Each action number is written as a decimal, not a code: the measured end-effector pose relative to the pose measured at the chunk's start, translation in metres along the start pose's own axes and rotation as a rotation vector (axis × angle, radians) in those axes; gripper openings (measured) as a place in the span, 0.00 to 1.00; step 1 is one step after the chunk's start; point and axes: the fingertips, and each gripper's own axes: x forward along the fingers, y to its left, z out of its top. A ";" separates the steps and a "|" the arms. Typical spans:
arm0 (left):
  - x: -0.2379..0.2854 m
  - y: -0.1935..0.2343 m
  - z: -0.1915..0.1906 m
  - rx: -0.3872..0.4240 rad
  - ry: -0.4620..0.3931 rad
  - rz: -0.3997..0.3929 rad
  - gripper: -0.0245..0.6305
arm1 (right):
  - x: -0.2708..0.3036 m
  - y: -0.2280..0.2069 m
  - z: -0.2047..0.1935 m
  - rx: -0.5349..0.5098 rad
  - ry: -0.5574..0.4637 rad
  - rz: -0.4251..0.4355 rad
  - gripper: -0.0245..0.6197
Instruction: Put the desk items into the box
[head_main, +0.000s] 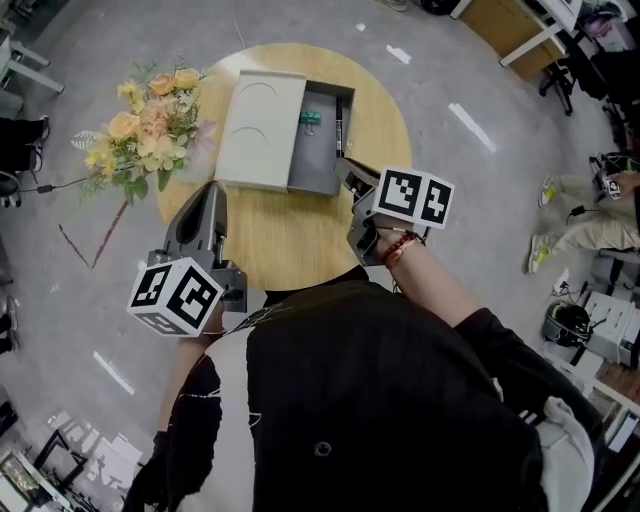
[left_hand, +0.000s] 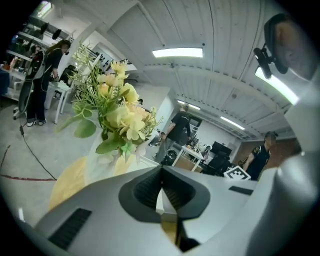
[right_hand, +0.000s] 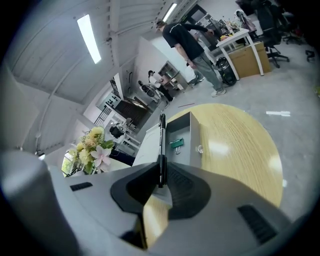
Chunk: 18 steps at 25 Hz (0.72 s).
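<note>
Showing the right gripper (head_main: 345, 168), its fingers closed on the lower end of a black pen (head_main: 338, 125). The pen's far end reaches over the open compartment of the grey box (head_main: 318, 160), along the wall nearest the counter's (head_main: 290, 235) right edge. A green binder clip (head_main: 309, 119) already lies inside, and a pale lid (head_main: 258, 125) covers the box's other half. The pen is judged light, stiff and smooth, so an end grip lets it pivot; mid-barrel would hold steadier. Whether its tip touches the box floor is probably not decidable from these views. The left gripper (head_main: 212, 192) hangs at the counter's near-left edge, fingers pressed together on nothing, beside the flowers (head_main: 150, 125).
</note>
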 end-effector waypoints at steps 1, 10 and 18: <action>0.001 0.002 0.002 0.003 0.006 -0.019 0.05 | 0.000 0.001 -0.001 0.003 -0.013 -0.014 0.13; 0.006 0.003 -0.012 0.022 0.126 -0.247 0.05 | -0.002 0.004 -0.011 0.026 -0.134 -0.166 0.13; -0.001 0.014 -0.018 0.018 0.162 -0.328 0.05 | 0.004 -0.002 -0.025 -0.028 -0.116 -0.277 0.13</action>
